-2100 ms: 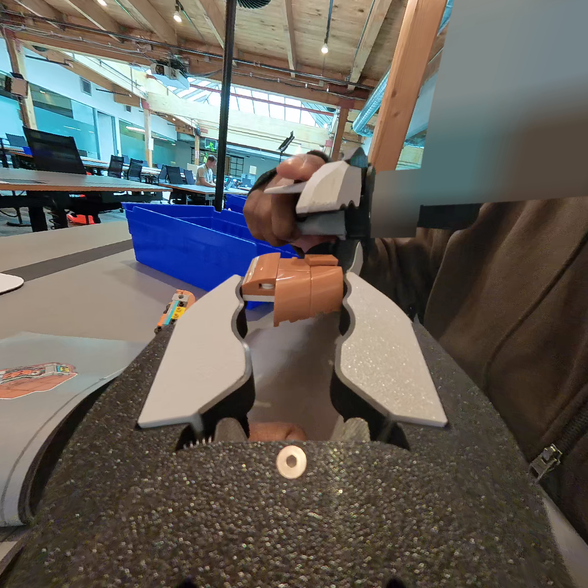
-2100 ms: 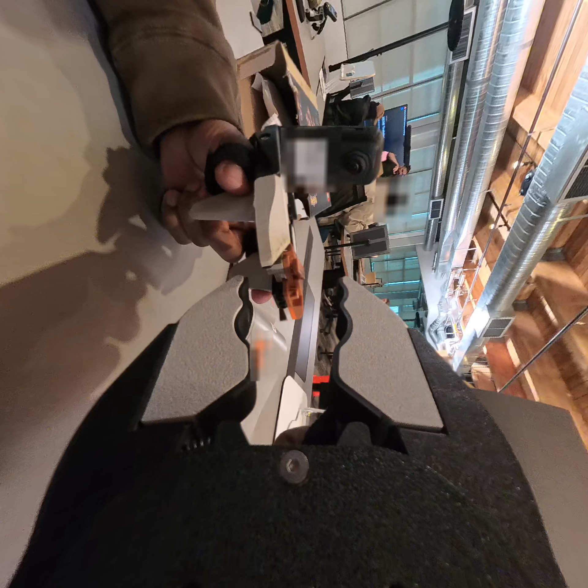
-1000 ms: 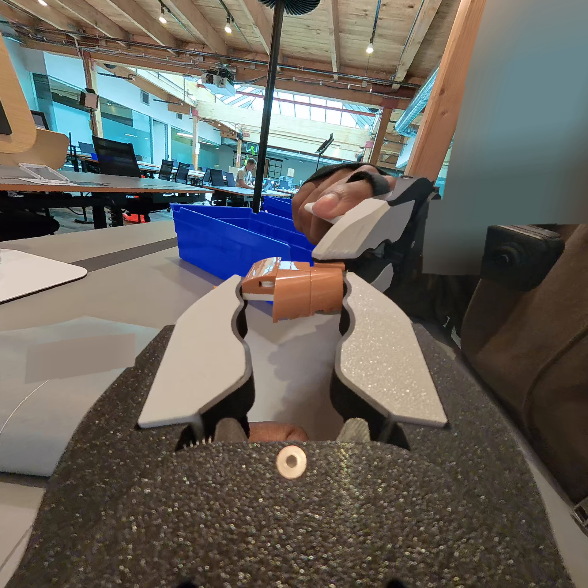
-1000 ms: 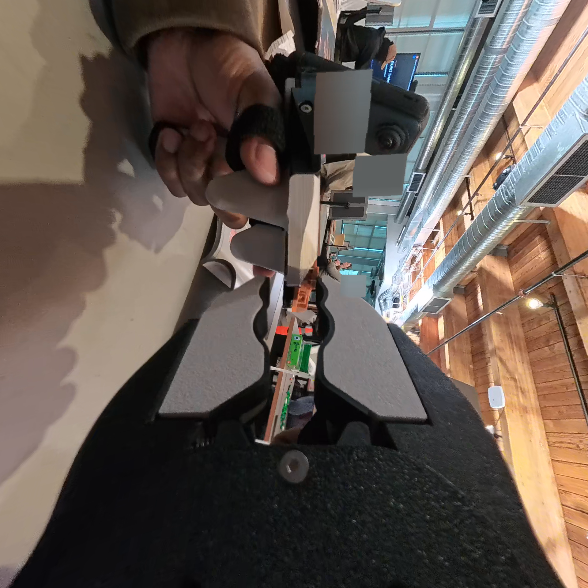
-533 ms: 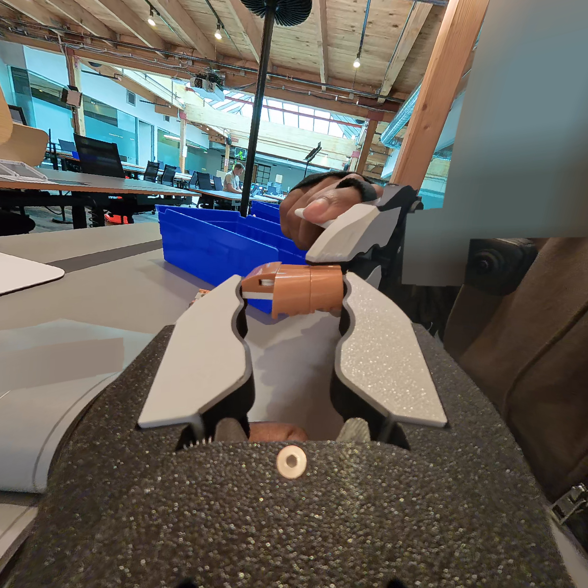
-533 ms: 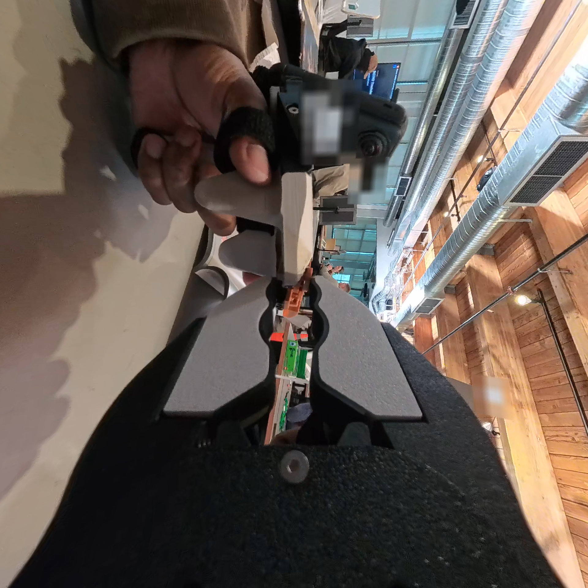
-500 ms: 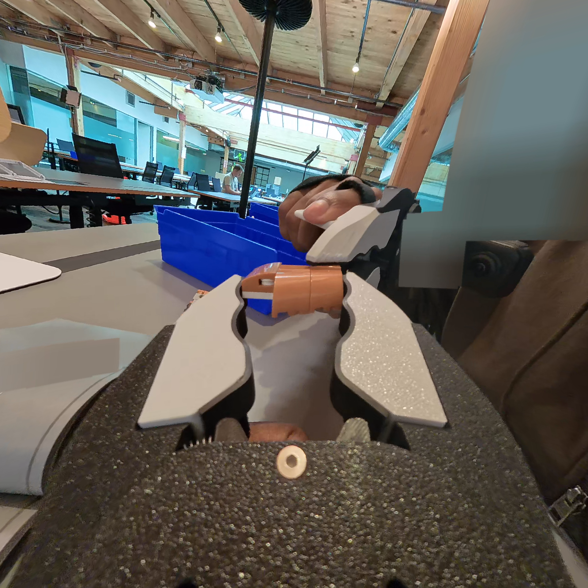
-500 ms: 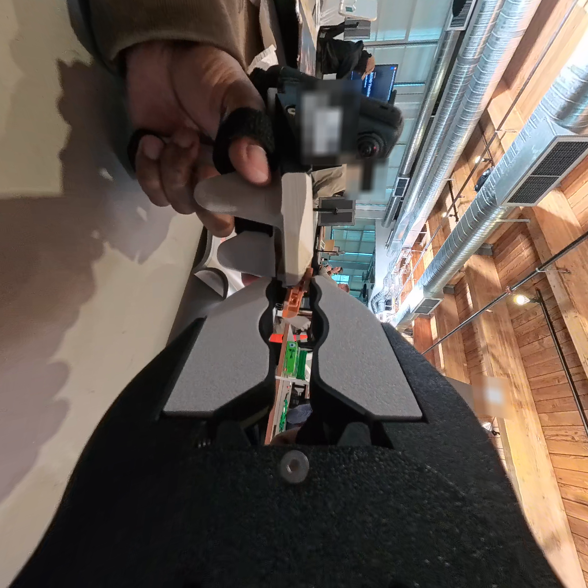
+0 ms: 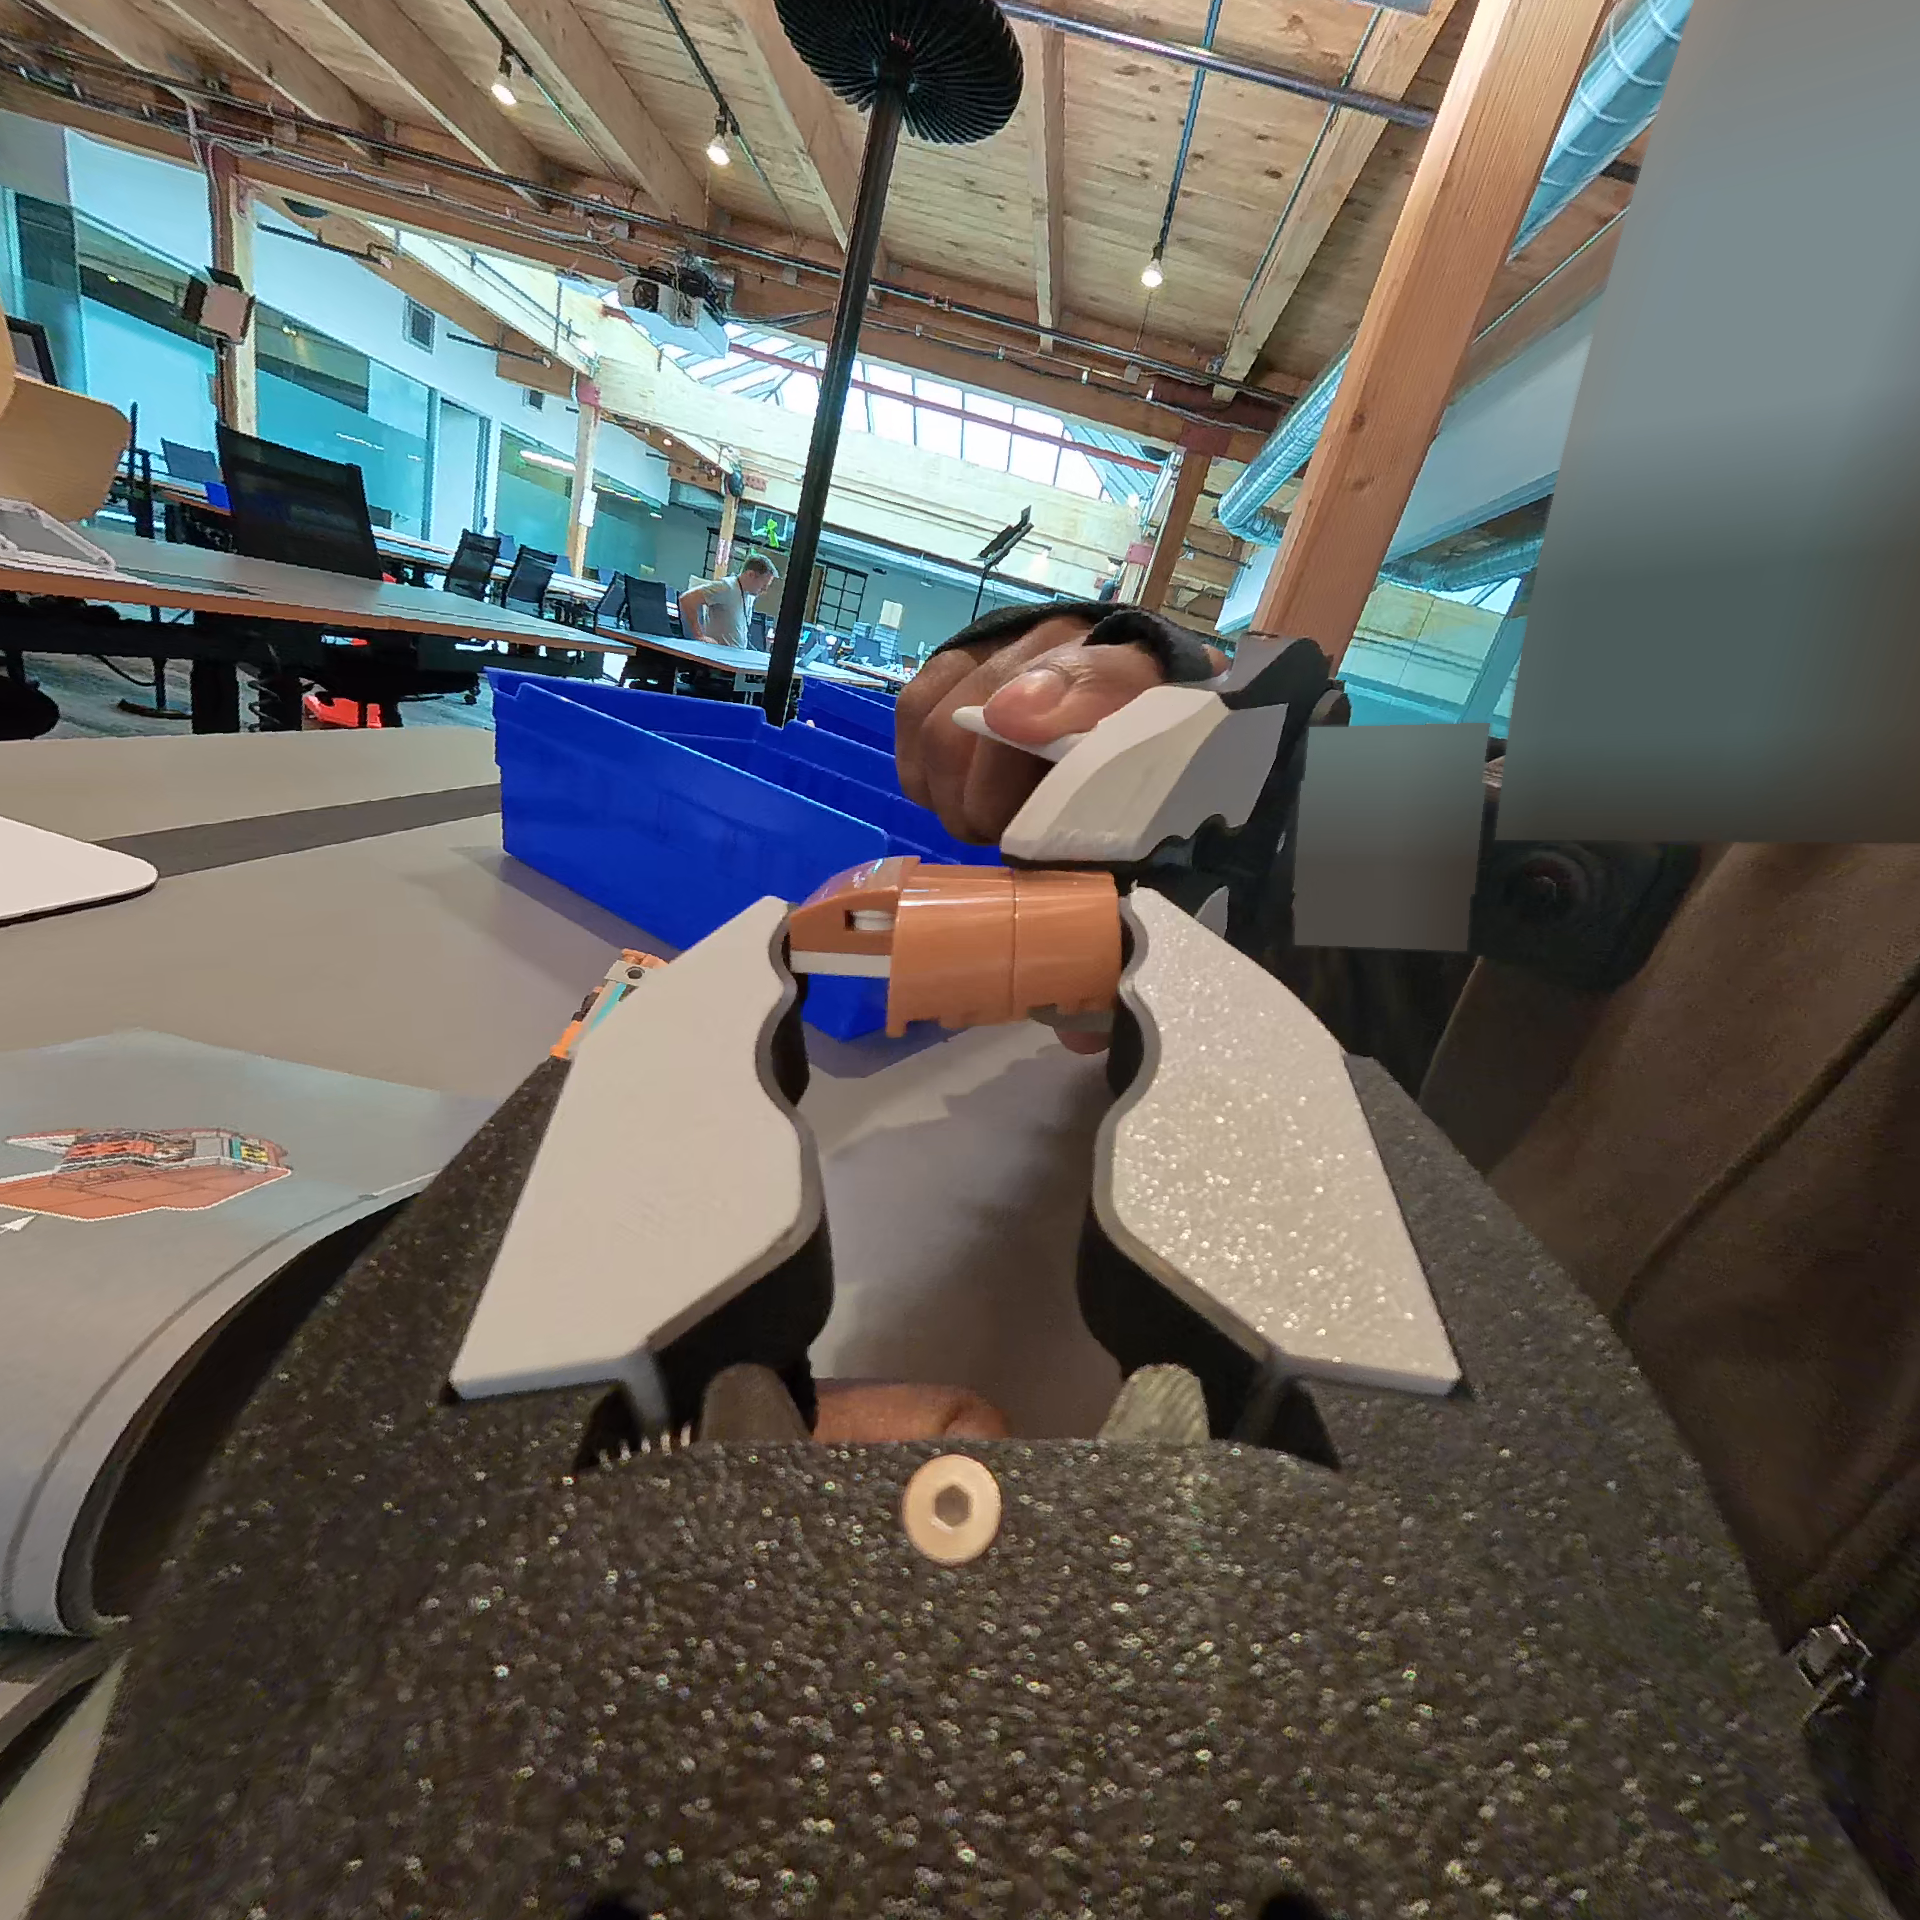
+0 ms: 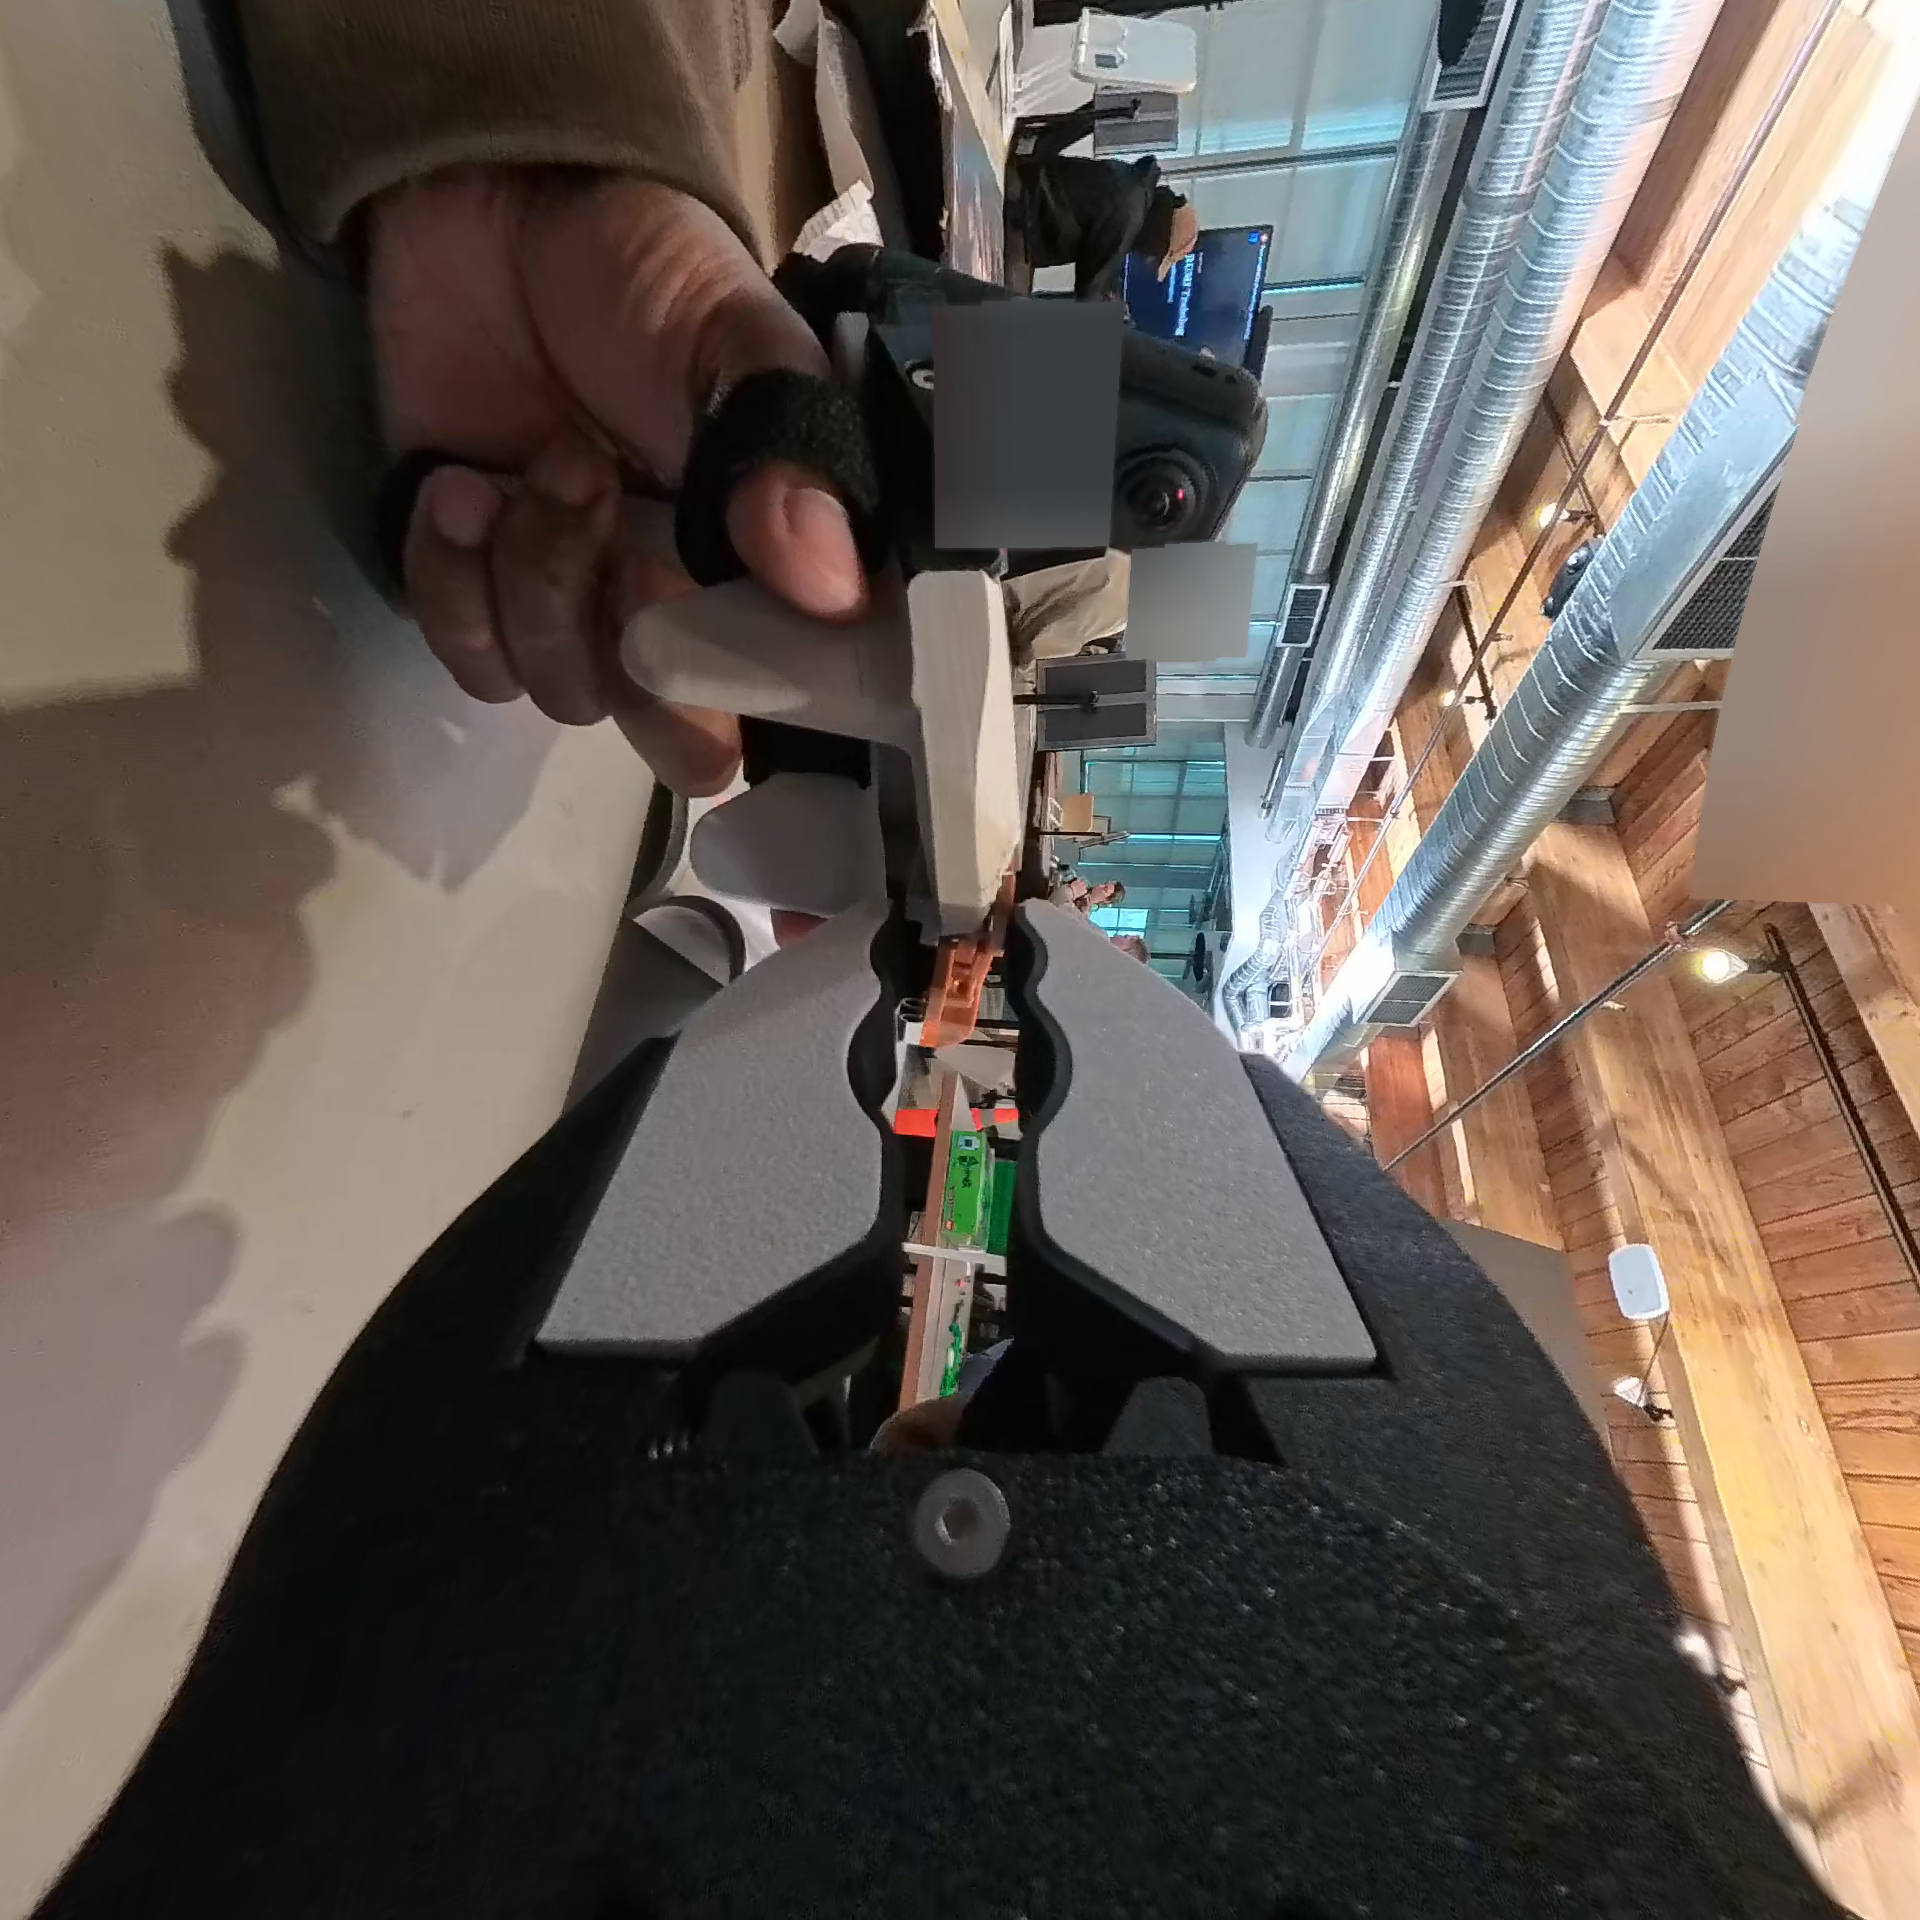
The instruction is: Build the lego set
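At the centre of the left wrist view, the left gripper (image 9: pixel 954 961) clamps a tan and orange-brown plastic lego assembly (image 9: pixel 961 951) crosswise between its two grey fingertips, the jaws closed only as far as the piece's width. The assembly's sloped orange end, with a white stripe, juts toward the left finger; its tan block sits against the right one. It is held above the grey tabletop (image 9: pixel 312 935), clear of the surface.

Just above and to the right of the assembly, the right gripper (image 9: pixel 1132 790) arrives from the upper right with a person's hand (image 9: pixel 997 727) wrapped round its grey handle; its pale finger lies just over the tan block. In the right wrist view the right gripper (image 10: pixel 951 977) has its dark grey fingers drawn close, with a narrow gap, and the orange lego piece (image 10: pixel 961 987) sits at their tips. Whether they press on it cannot be told.

A long blue plastic bin (image 9: pixel 665 800) stands behind on the table, a small orange and teal lego build (image 9: pixel 608 997) lies beside the left finger, and an open grey instruction booklet (image 9: pixel 145 1164) fills the lower left.

Two seconds ago the right gripper was wide open and short of the piece; it has since narrowed and come onto it, while the left grip is unchanged.
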A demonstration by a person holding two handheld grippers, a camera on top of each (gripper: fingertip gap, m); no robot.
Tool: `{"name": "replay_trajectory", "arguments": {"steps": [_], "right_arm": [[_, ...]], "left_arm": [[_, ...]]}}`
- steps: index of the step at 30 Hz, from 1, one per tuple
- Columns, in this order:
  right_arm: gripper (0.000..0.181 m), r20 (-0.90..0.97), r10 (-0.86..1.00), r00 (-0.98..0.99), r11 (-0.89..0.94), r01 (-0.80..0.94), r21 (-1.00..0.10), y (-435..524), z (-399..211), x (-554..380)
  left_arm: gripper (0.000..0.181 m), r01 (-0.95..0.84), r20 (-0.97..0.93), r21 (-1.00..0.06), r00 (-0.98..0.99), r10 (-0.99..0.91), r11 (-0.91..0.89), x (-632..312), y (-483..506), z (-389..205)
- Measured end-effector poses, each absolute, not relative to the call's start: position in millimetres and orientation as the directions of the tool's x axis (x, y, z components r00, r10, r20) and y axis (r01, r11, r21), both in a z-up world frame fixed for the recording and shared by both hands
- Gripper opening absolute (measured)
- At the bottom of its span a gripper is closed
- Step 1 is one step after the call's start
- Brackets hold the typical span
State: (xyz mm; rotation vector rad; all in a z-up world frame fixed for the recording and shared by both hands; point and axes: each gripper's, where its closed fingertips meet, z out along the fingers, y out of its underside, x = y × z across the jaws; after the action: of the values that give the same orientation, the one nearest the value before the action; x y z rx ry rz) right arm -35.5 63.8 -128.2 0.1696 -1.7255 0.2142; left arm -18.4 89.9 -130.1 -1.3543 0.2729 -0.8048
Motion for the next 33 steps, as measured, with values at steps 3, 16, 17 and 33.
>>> {"name": "replay_trajectory", "arguments": {"steps": [3,16,17,33], "right_arm": [[0.018,0.985,0.014,-0.174,0.971,-0.232,-0.054,63.7,-128.1,-34.9],[0.016,0.984,0.01,-0.177,0.972,-0.229,-0.051,62.3,-127.1,-33.6],[0.016,0.984,0.013,-0.175,0.972,-0.229,-0.053,62.3,-126.9,-34.1],[0.037,0.989,0.078,-0.124,0.969,-0.223,-0.104,62.3,-122.5,-39.1]], "left_arm": [[0.056,0.361,0.274,-0.933,0.705,-0.654,-0.002,-17.8,89.7,-129.9],[0.056,0.363,0.27,-0.932,0.698,-0.663,0.004,-16.4,88.4,-128.5],[0.056,0.365,0.27,-0.931,0.699,-0.662,0.005,-16.9,88.5,-128.5],[0.056,0.404,0.286,-0.915,0.641,-0.713,-0.004,-13.1,82.5,-122.5]]}}
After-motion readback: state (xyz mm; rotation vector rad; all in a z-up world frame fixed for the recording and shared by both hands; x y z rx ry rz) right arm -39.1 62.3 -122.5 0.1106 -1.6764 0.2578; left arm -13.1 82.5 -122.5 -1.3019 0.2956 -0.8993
